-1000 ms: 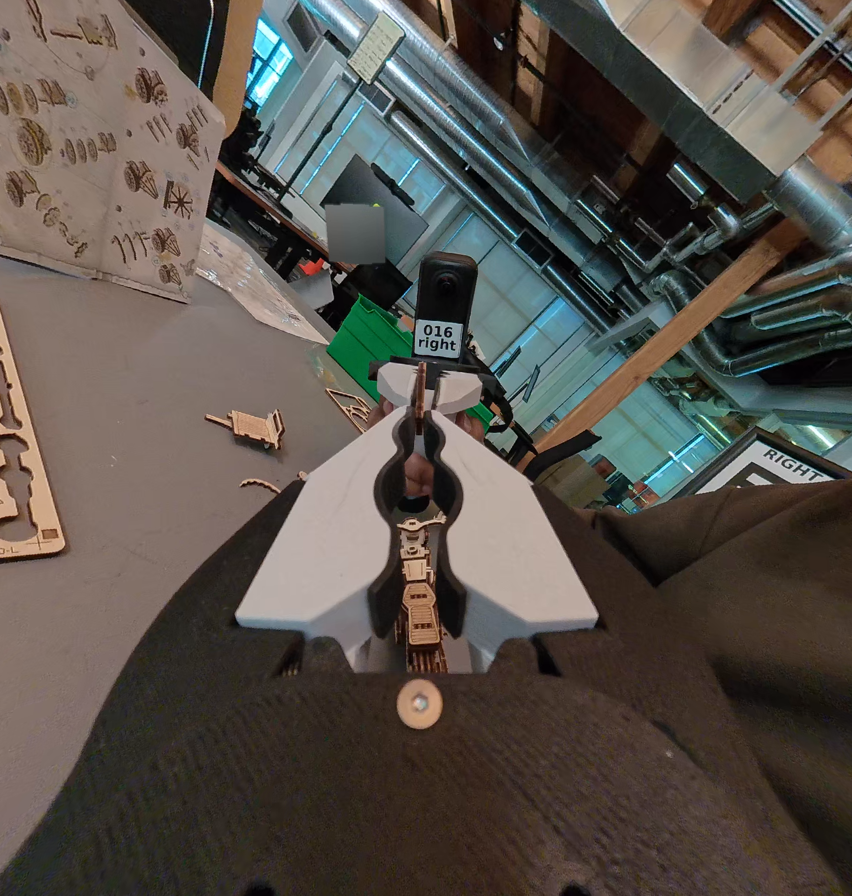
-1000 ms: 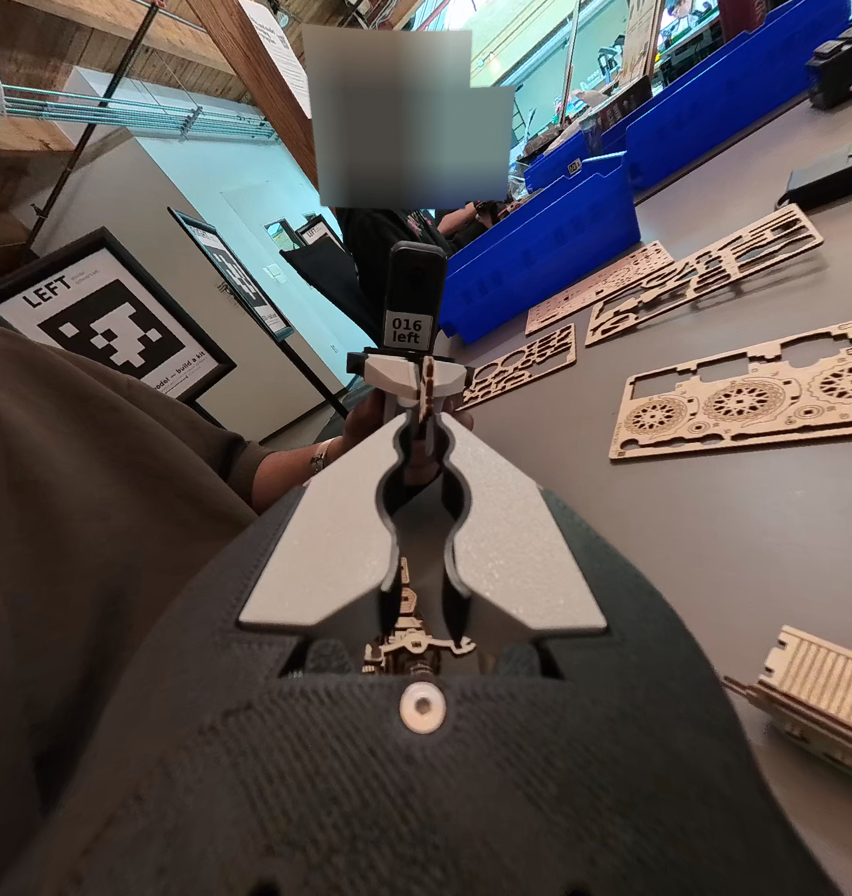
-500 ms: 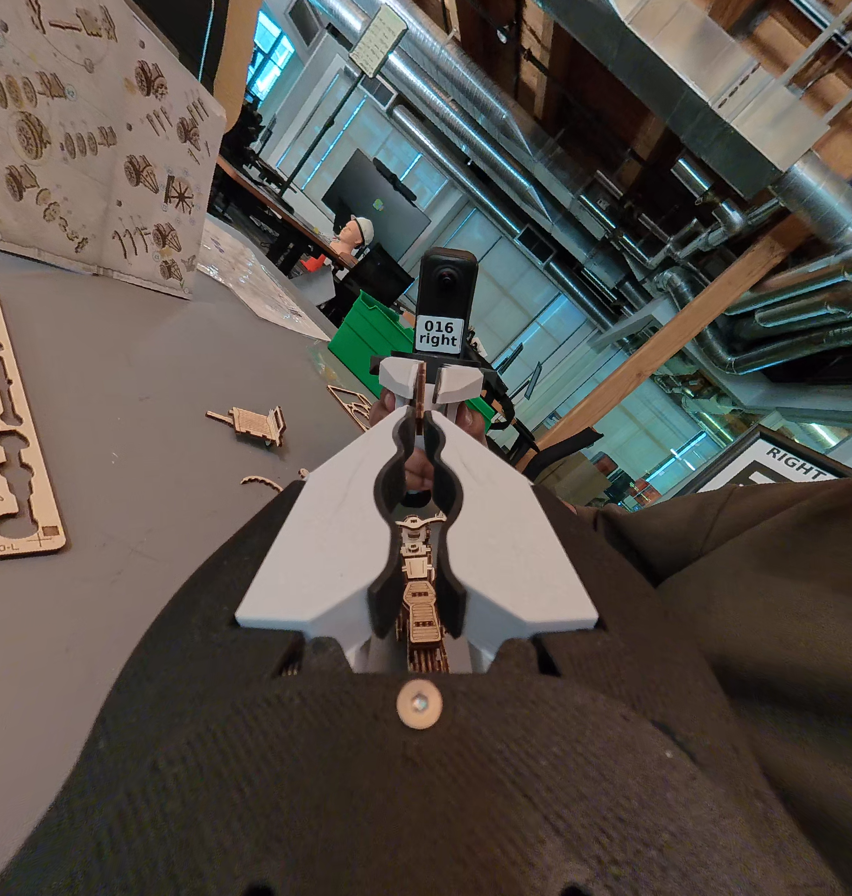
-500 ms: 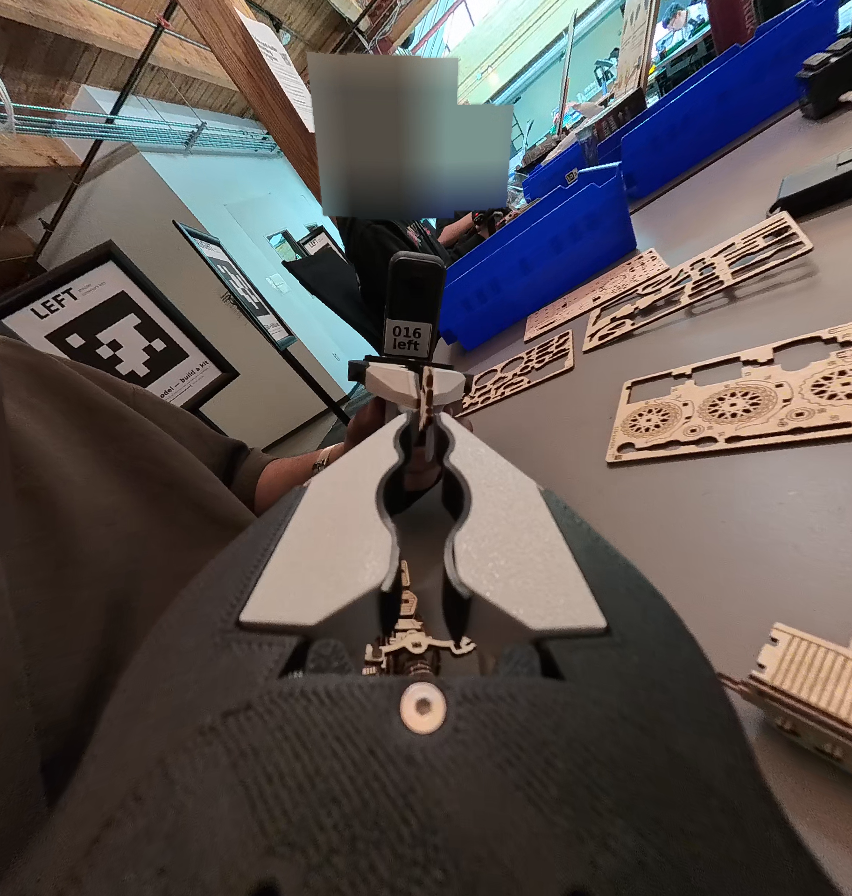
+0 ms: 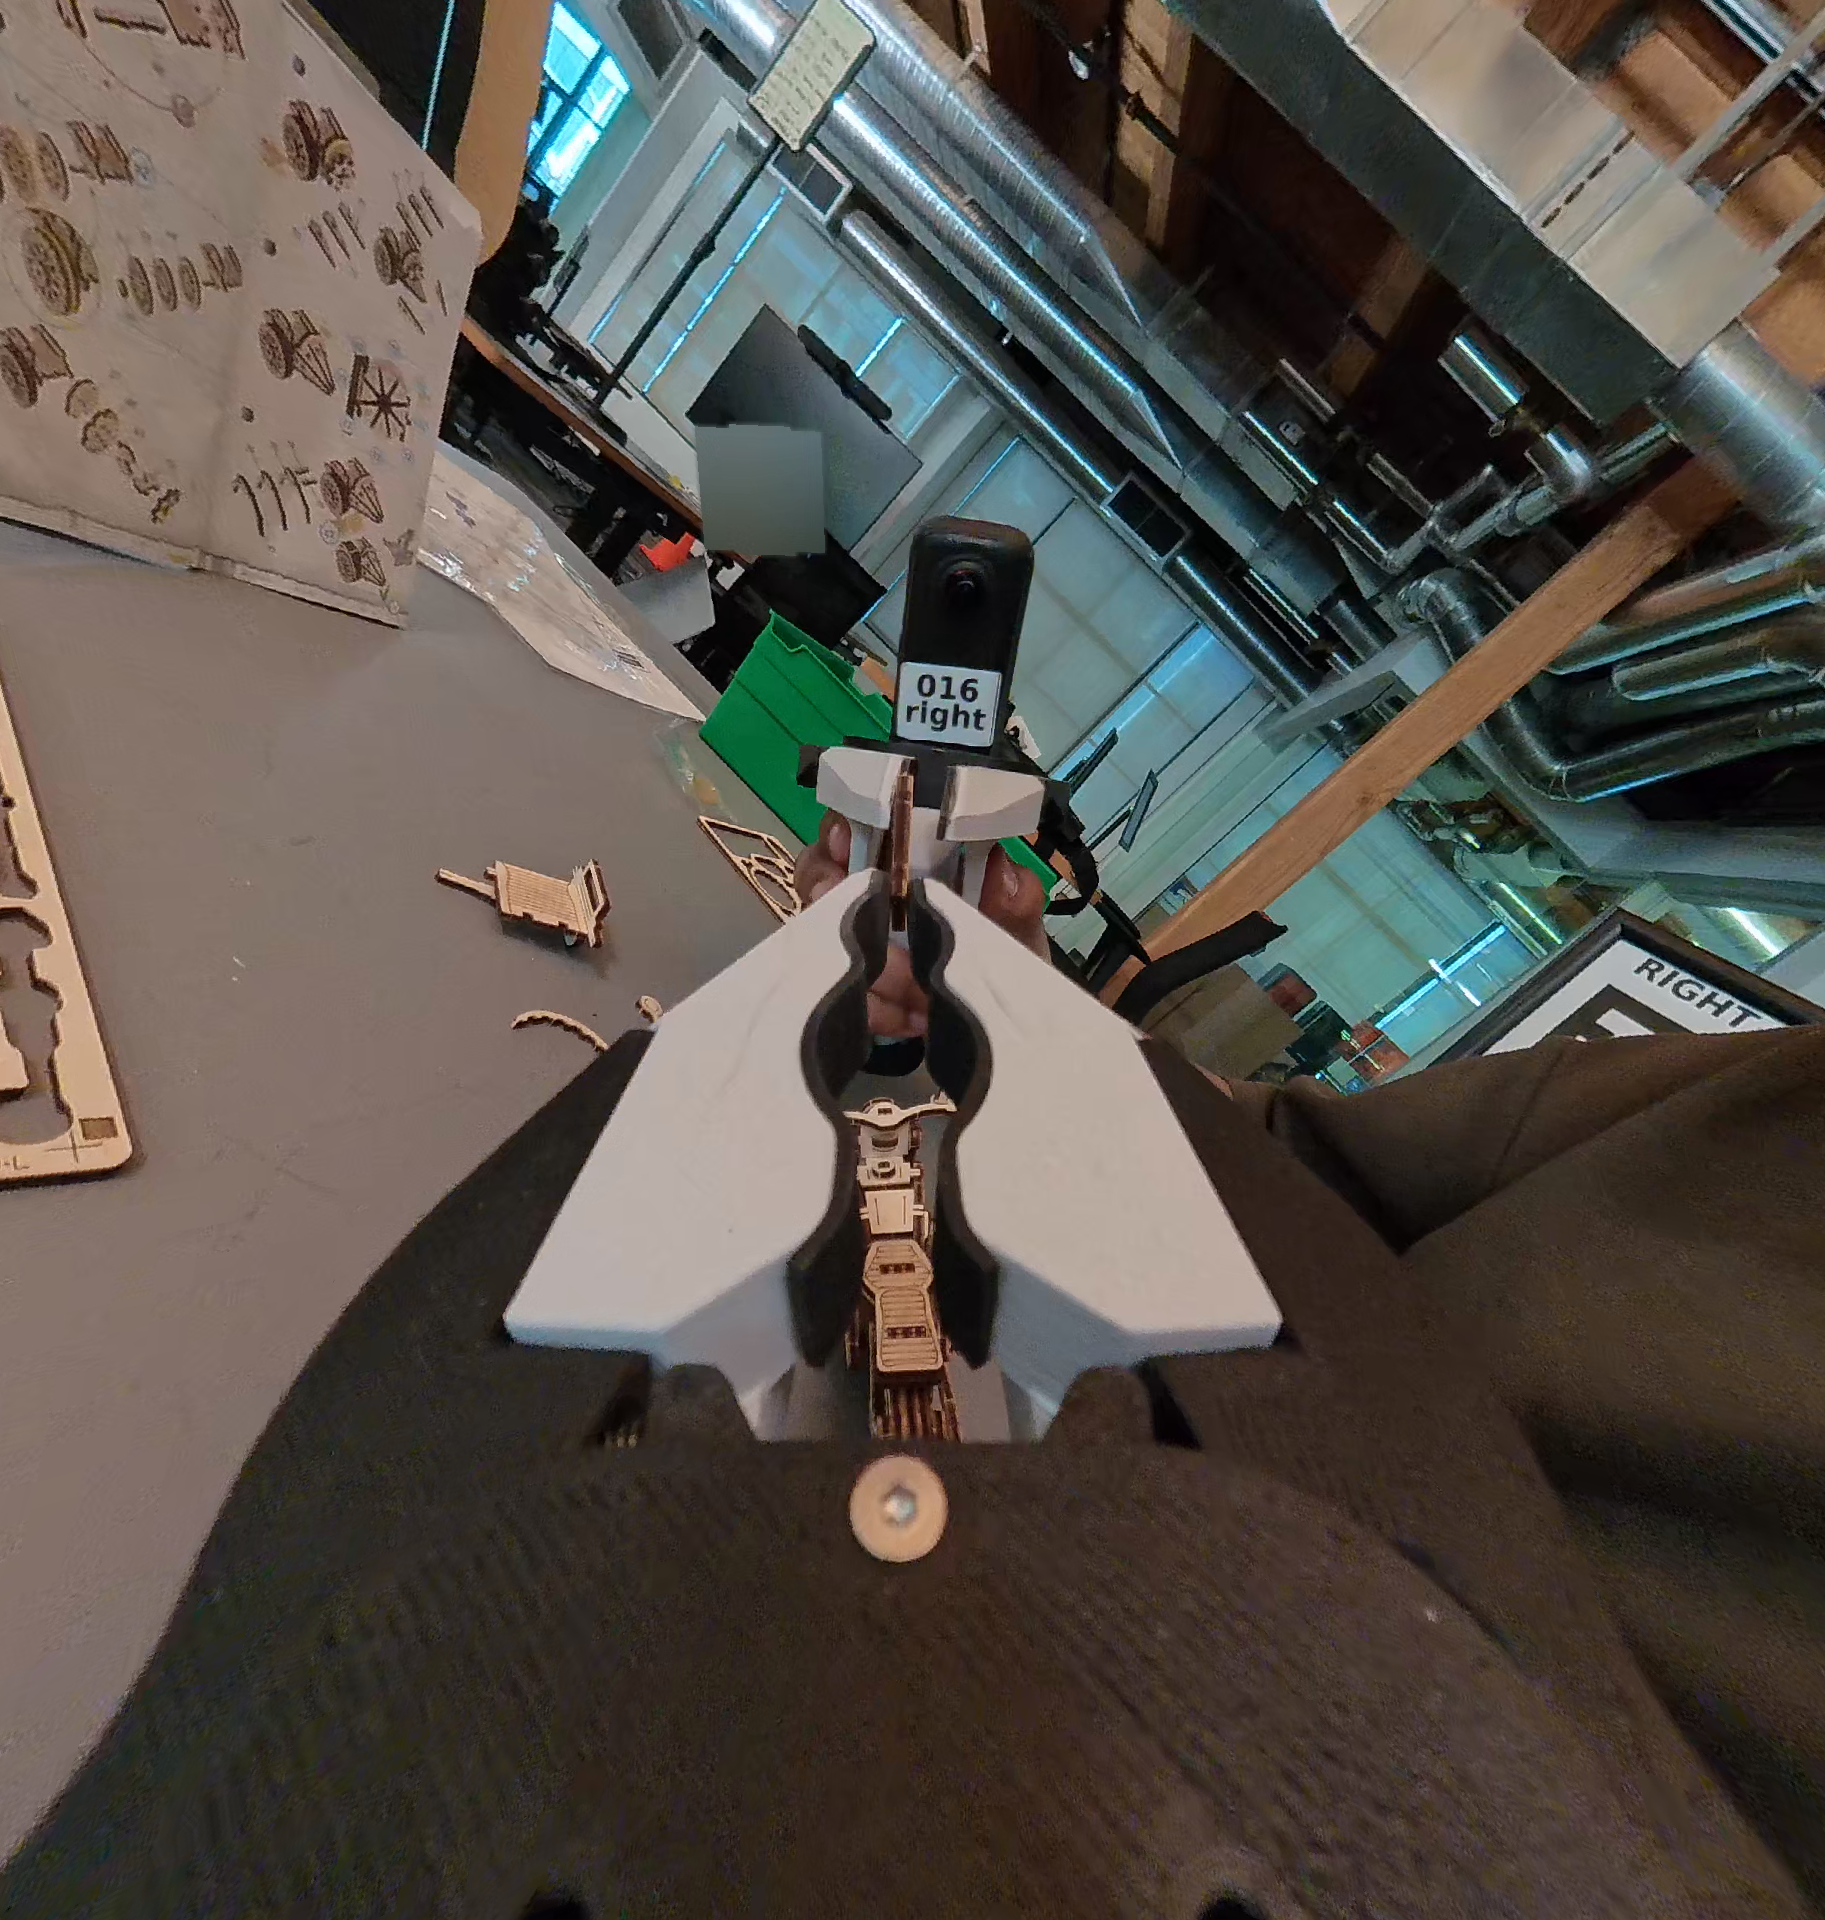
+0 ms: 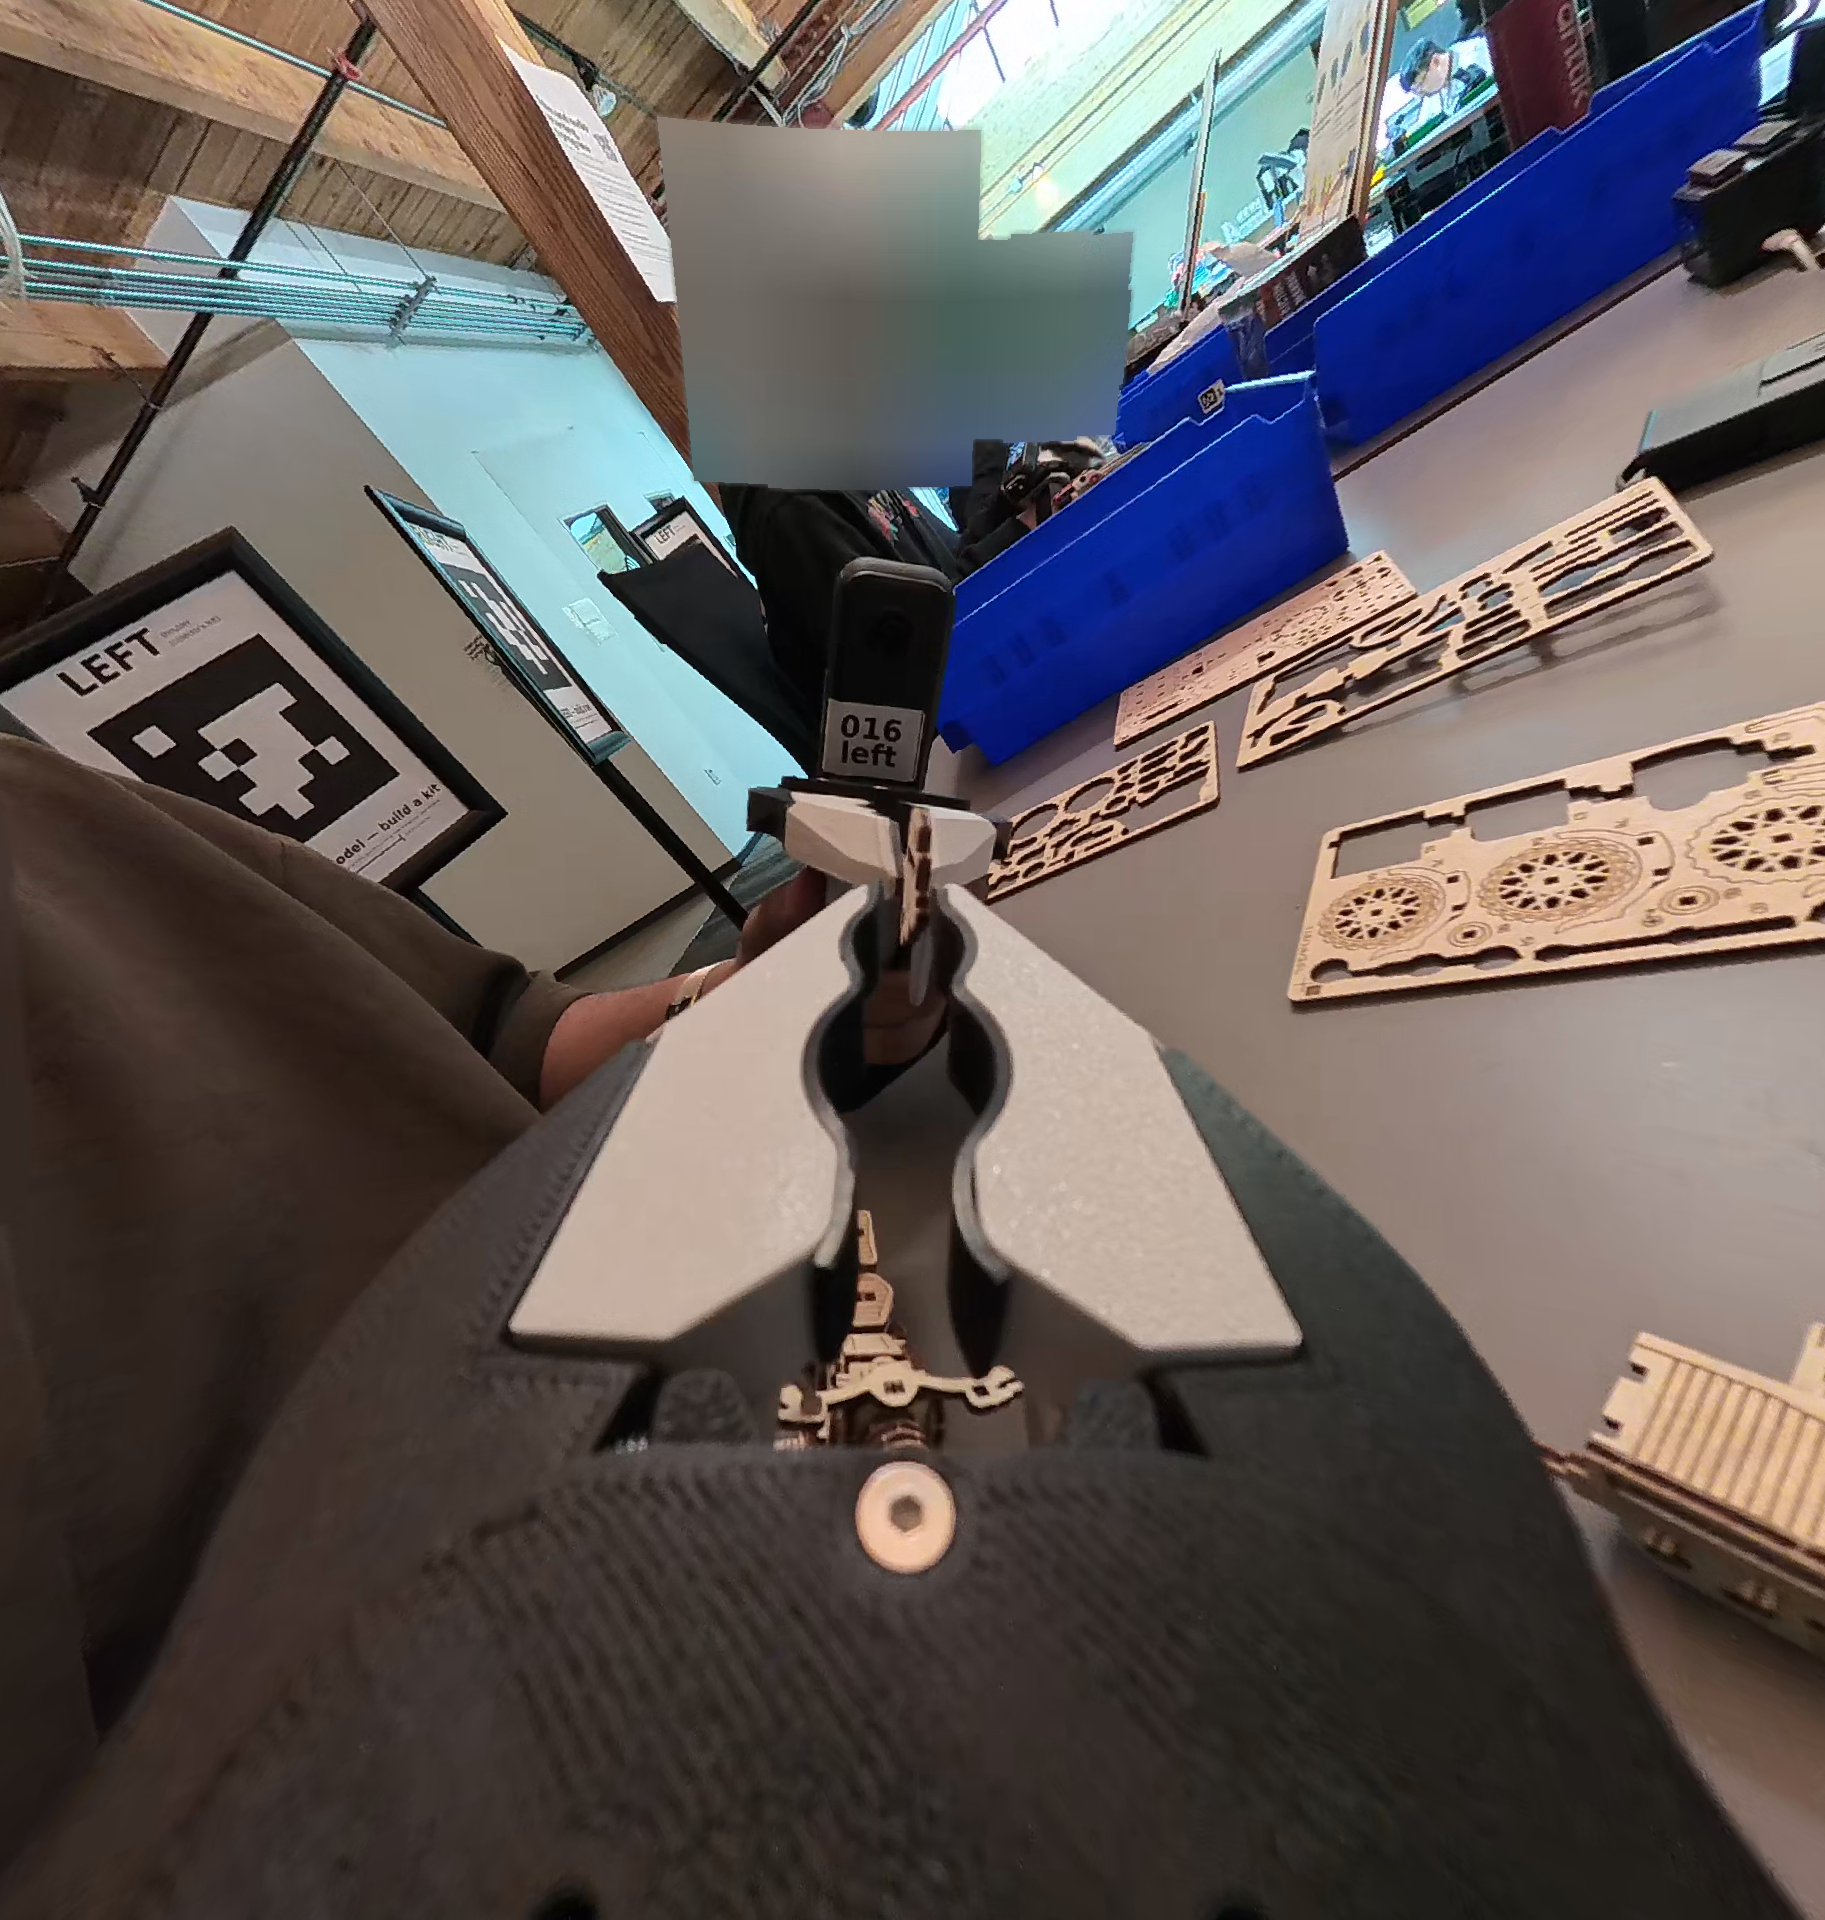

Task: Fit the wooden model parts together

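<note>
The left gripper (image 5: 895, 904) is squeezing its two grey fingers (image 5: 700, 1174) almost together, and it is gripping a long wooden model piece (image 5: 900, 1288) that is running back between them toward the camera. The right gripper (image 6: 906, 920) is facing it, tip to tip, and its fingers (image 6: 1105, 1174) are pinching shut on the same wooden model; its other end (image 6: 887, 1382) is showing low between these fingers. A thin flat wooden part (image 5: 900, 842) is standing on edge right where the two grippers are meeting, and both are holding the work up above the grey tabletop (image 5: 264, 831). On the tabletop, a small built wooden bit (image 5: 539, 894) is lying well apart to the left, near a flat wooden sheet (image 5: 14, 935) with holes cut out of it. On the other side, more cut-out sheets (image 6: 1614, 883) are lying flat, a ribbed wooden block (image 6: 1739, 1475) is sitting near the edge, and blue bins (image 6: 1147, 582) are standing farther back.
</note>
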